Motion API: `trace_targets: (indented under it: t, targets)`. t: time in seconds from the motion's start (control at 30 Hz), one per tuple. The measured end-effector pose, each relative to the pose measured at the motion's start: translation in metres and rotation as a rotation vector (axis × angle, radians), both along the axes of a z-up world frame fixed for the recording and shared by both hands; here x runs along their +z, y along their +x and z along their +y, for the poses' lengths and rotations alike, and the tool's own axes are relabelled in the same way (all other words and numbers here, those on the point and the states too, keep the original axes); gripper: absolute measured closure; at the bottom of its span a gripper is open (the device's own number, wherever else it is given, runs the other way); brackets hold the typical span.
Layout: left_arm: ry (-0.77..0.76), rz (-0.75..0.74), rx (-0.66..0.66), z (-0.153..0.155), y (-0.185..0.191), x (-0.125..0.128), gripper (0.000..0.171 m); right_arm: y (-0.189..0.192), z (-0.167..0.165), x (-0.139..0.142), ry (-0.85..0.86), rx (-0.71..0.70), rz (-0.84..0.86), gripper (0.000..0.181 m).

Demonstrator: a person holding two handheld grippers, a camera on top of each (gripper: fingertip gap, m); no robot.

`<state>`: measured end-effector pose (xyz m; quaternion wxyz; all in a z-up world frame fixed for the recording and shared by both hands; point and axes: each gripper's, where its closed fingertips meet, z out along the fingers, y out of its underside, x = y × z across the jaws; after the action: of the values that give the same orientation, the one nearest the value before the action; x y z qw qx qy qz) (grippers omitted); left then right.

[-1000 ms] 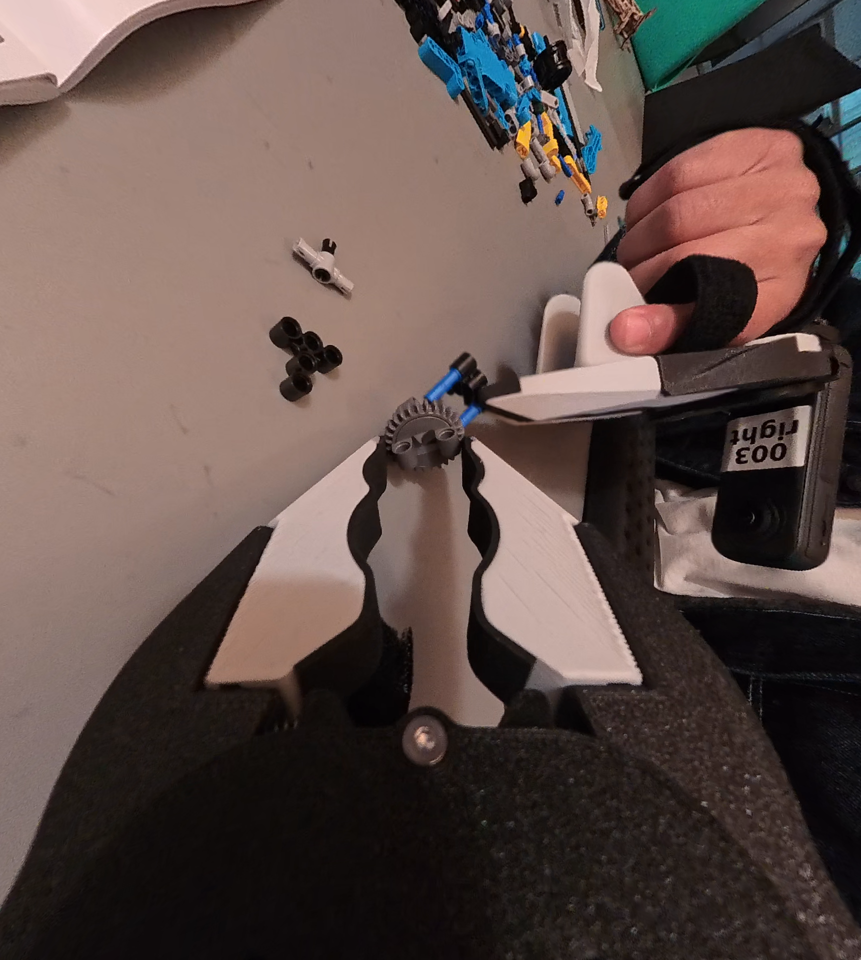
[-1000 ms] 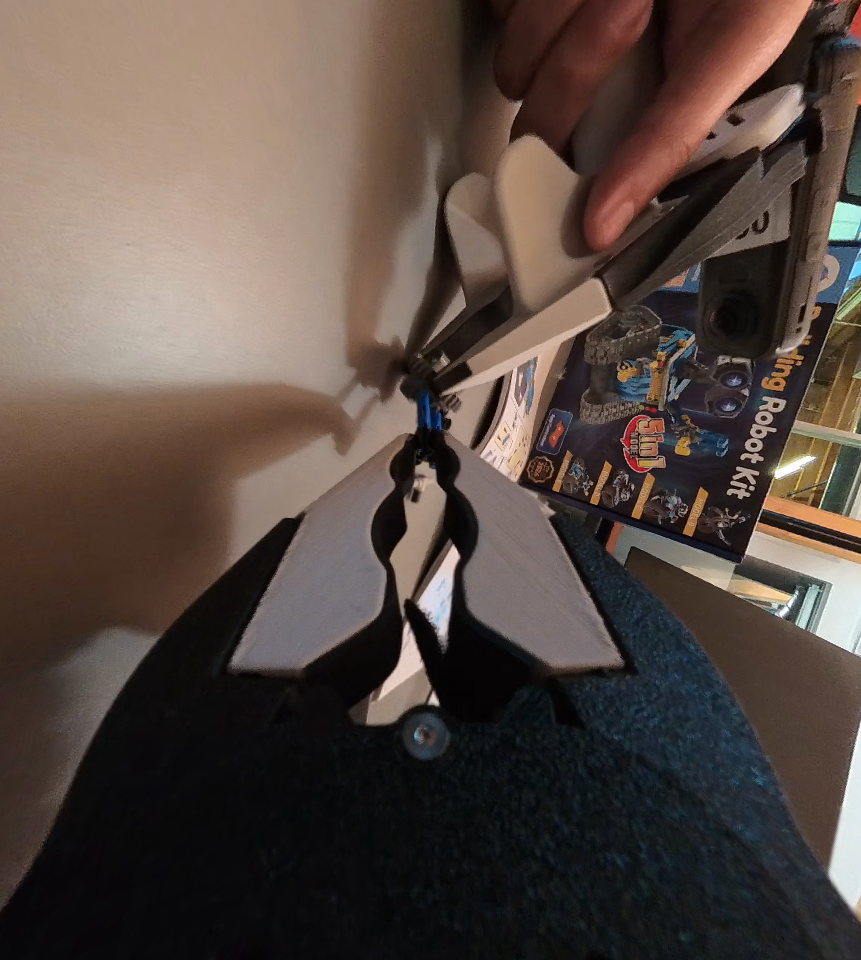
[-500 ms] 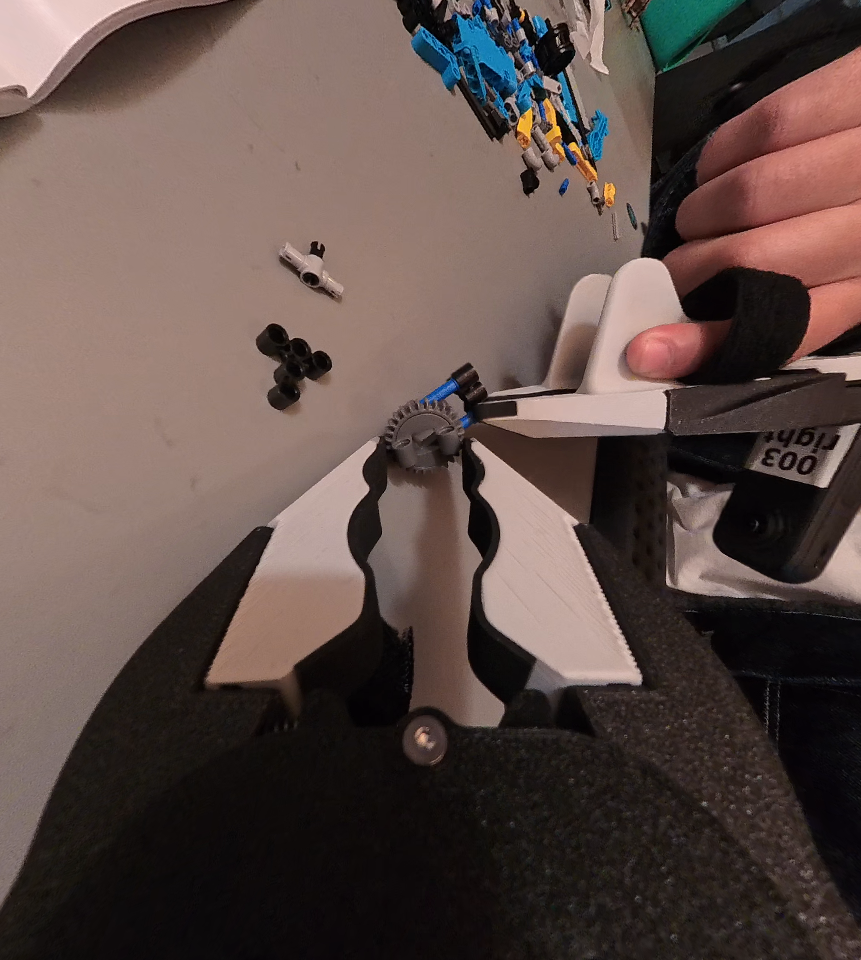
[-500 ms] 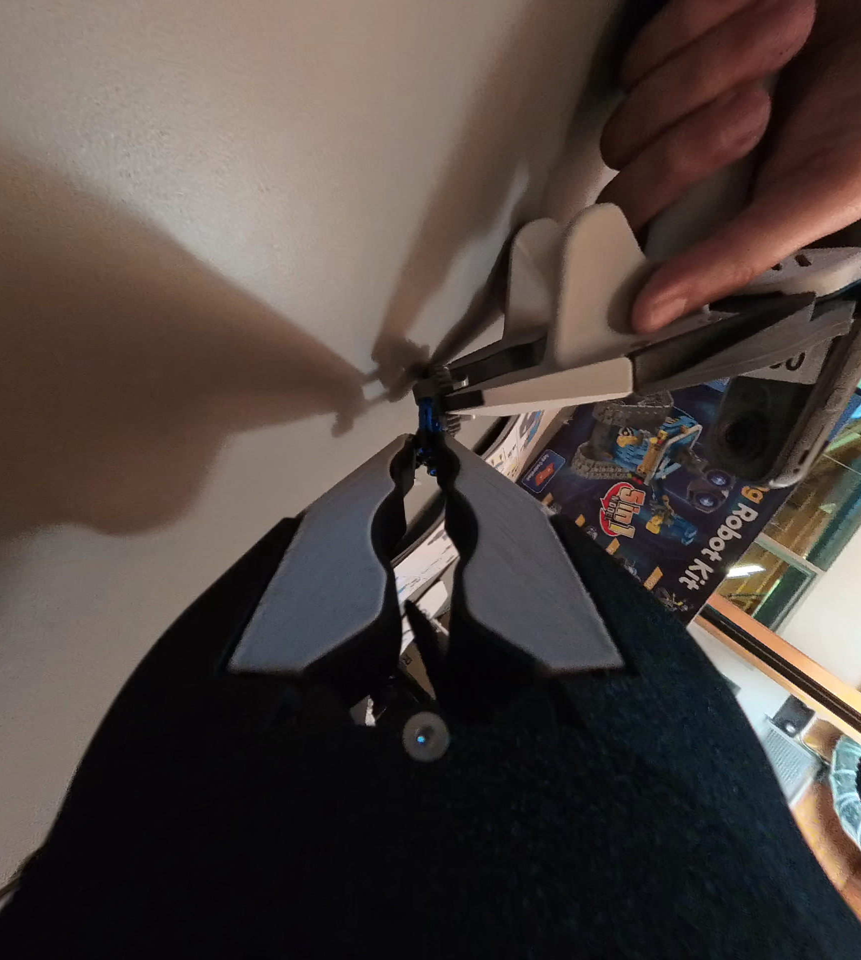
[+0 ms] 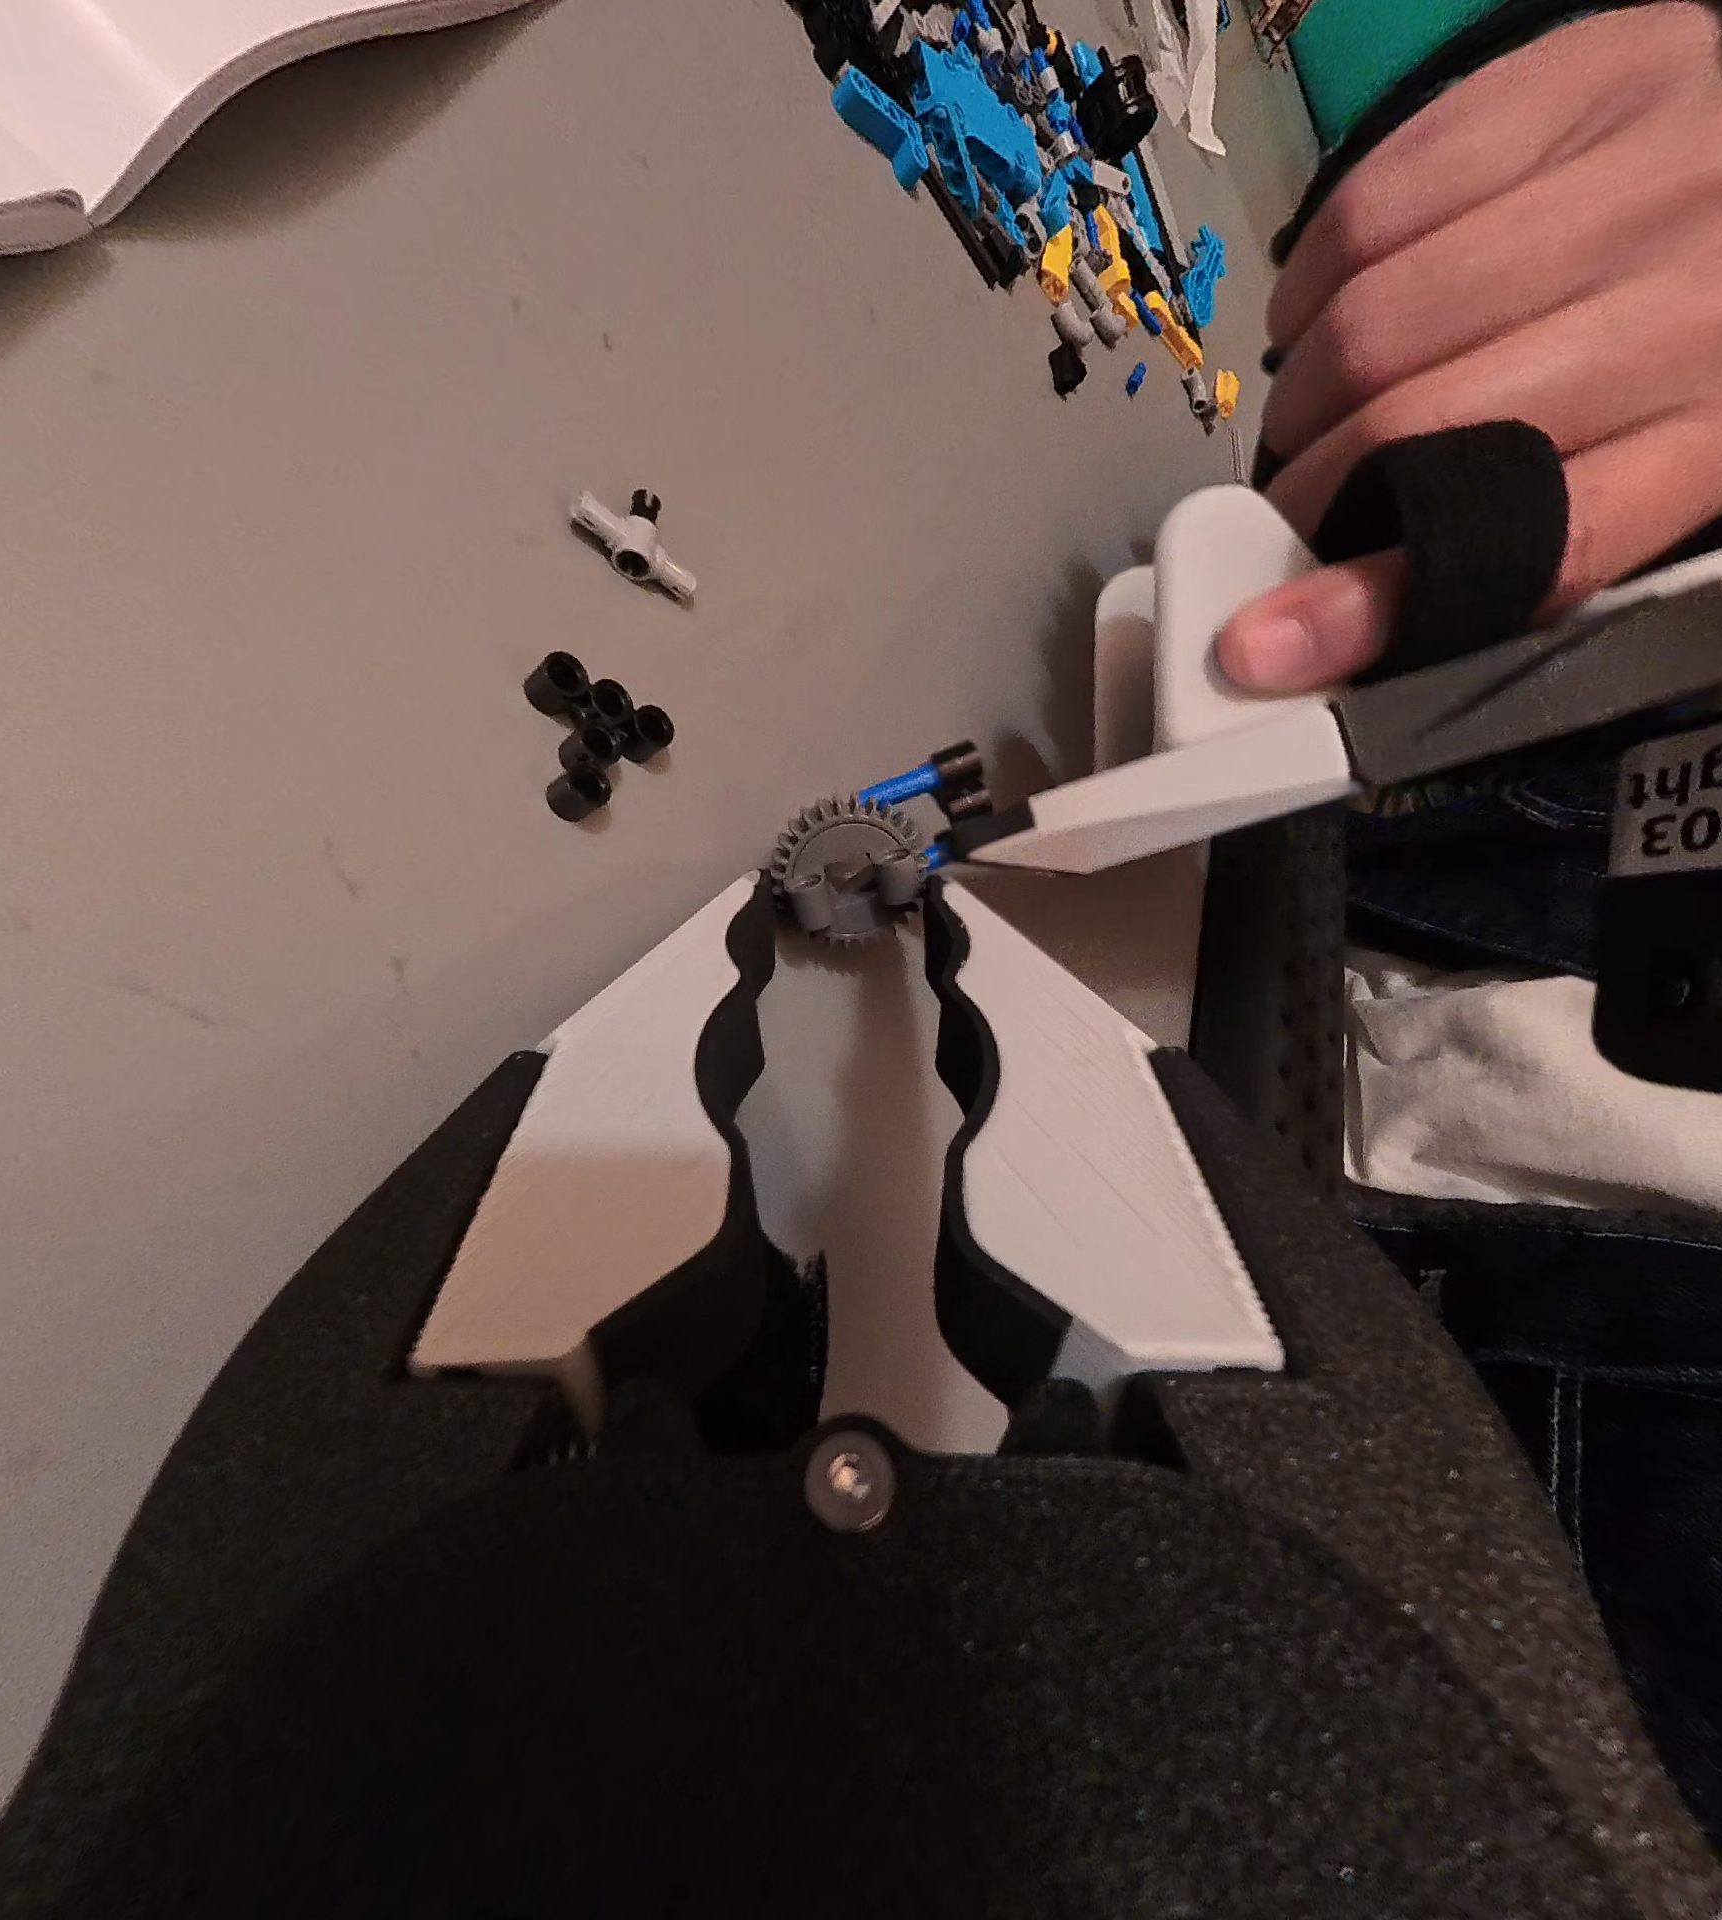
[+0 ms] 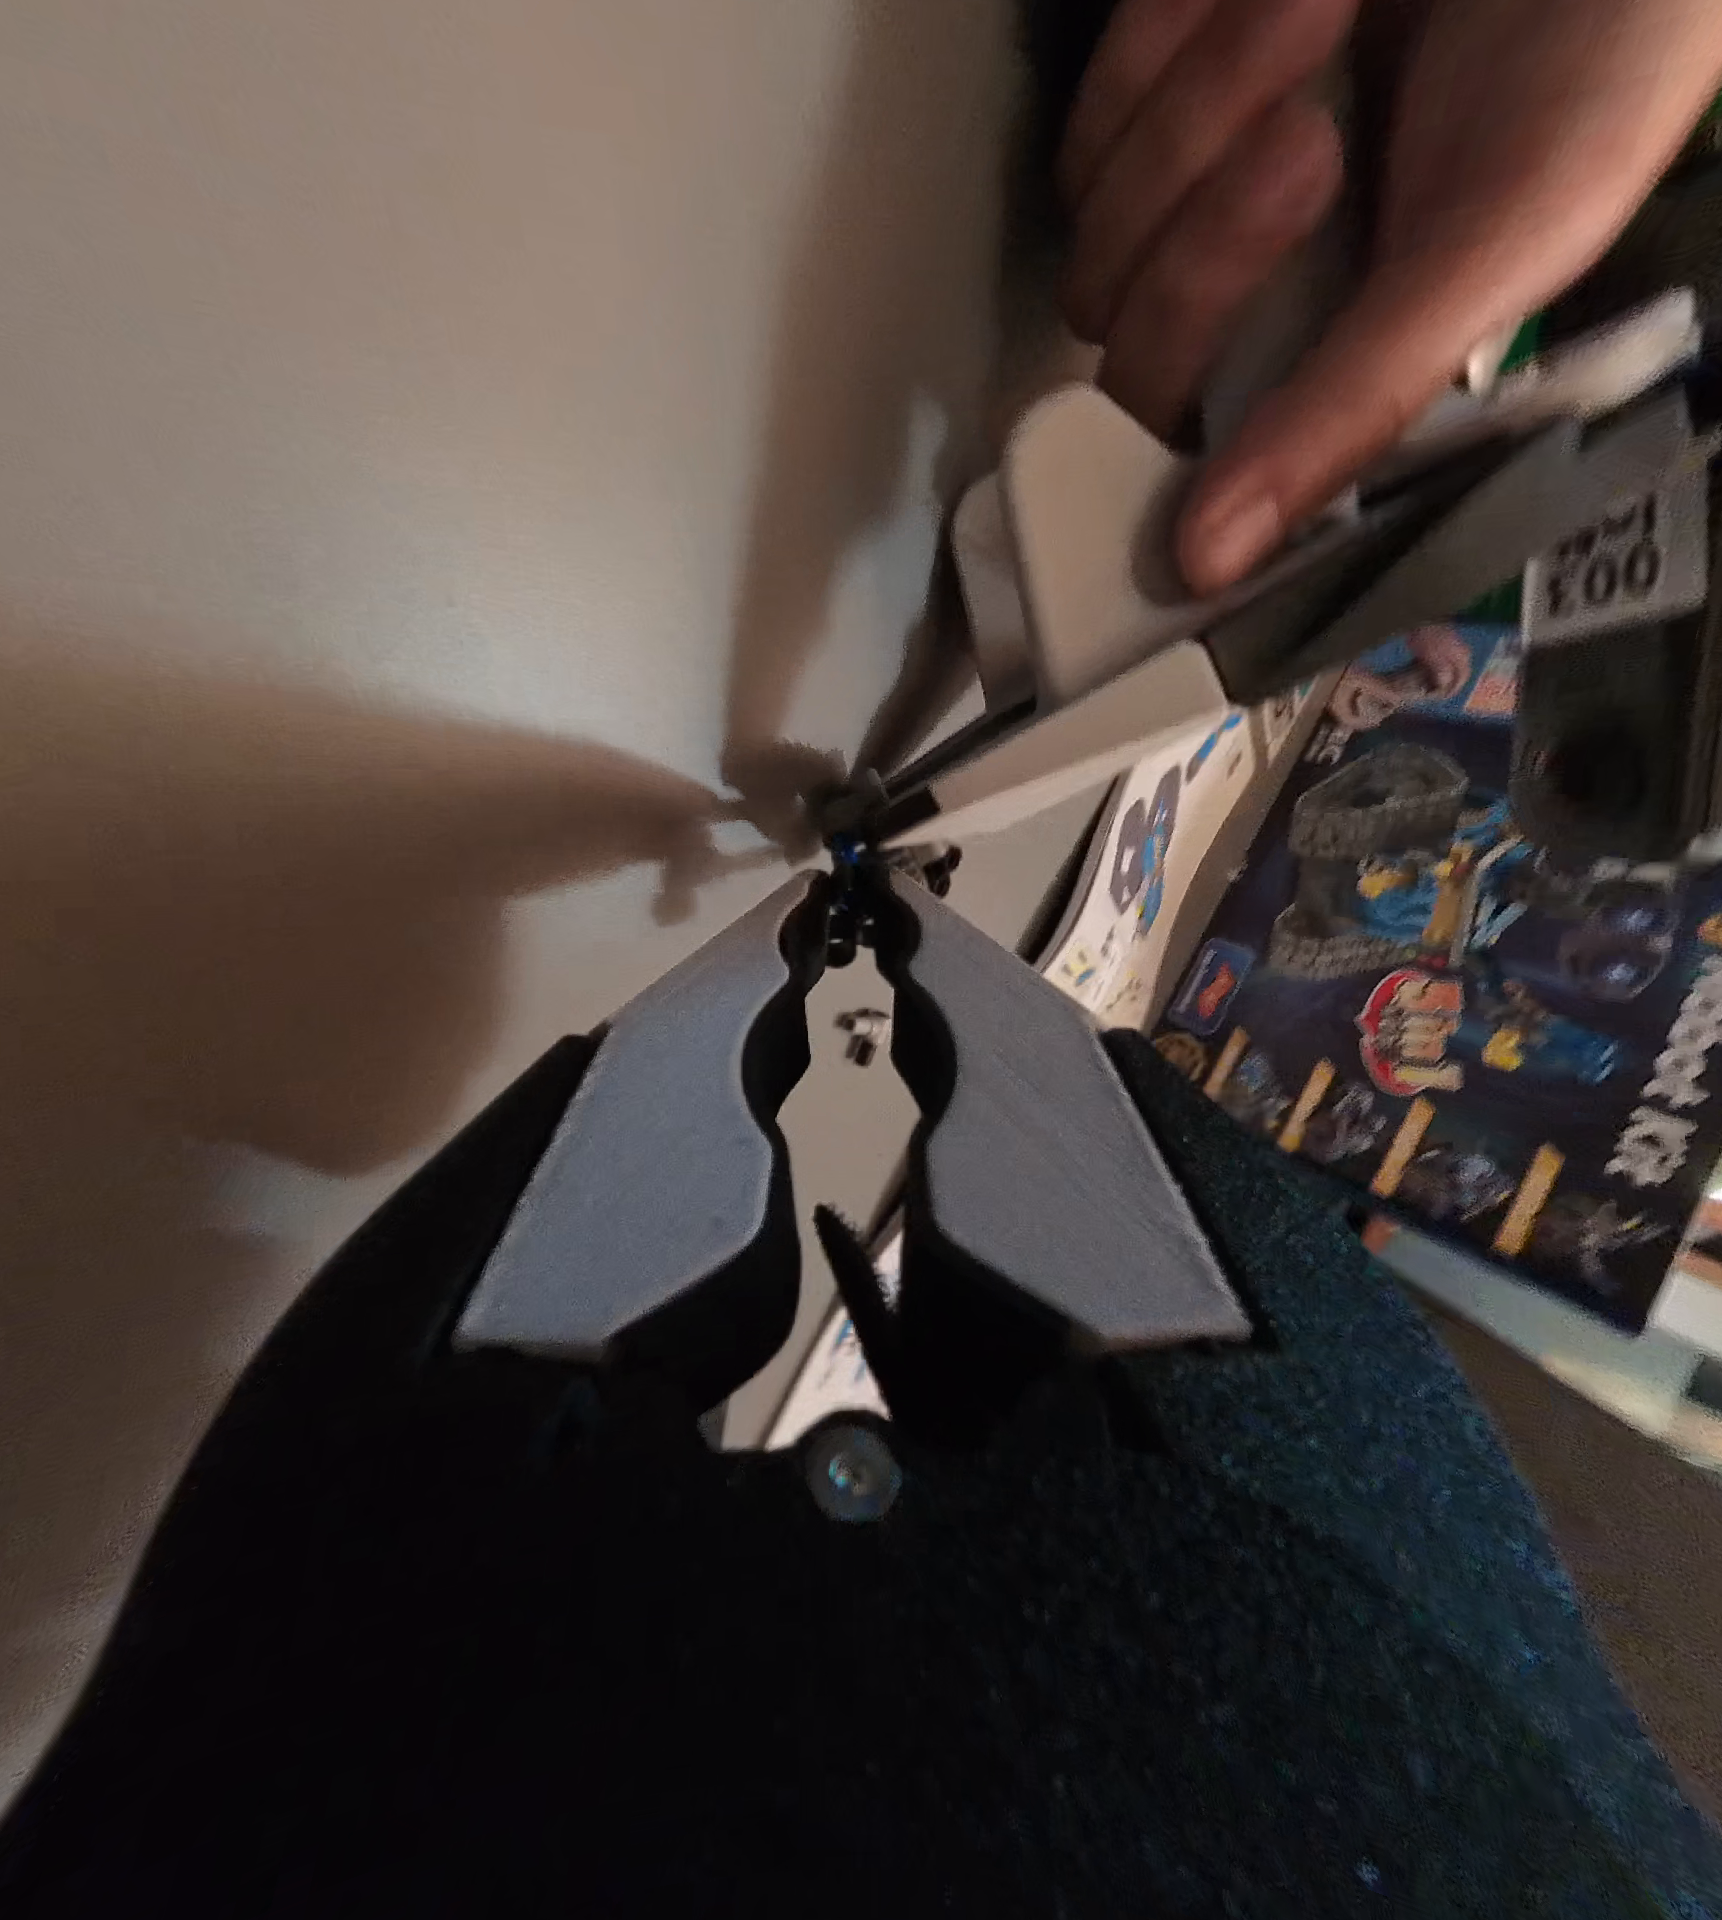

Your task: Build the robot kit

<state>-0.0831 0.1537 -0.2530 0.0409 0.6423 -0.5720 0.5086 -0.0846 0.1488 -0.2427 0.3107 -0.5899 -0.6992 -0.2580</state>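
Left wrist view: my left gripper (image 5: 844, 891) pinches a grey gear (image 5: 844, 871); my right gripper (image 5: 956, 836) clamps blue pins (image 5: 901, 787) touching it, not seated yet I reckon.

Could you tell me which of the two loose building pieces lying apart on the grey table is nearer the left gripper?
The black cluster of joined round connectors, nearer the left gripper than the light grey T-shaped connector beyond it.

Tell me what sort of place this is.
Probably a hobby or workshop table for building a toy construction kit: a heap of small blue, black and yellow parts, an open booklet, and the kit's box.
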Motion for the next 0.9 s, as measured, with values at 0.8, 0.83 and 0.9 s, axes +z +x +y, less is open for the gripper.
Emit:
trace_targets:
  t: [0.8,0.83,0.9]
  targets:
    - [0.110,-0.026,-0.034,-0.003,0.001,-0.003,0.145,-0.004,-0.005,-0.008,-0.105,0.032,0.077,0.174]
    - [0.095,-0.024,-0.030,-0.003,0.001,-0.003,0.144,-0.002,-0.005,-0.007,-0.103,0.024,0.086,0.174]
    - [0.064,-0.032,-0.014,-0.001,0.003,0.000,0.144,0.002,-0.003,-0.003,-0.088,-0.034,0.127,0.174]
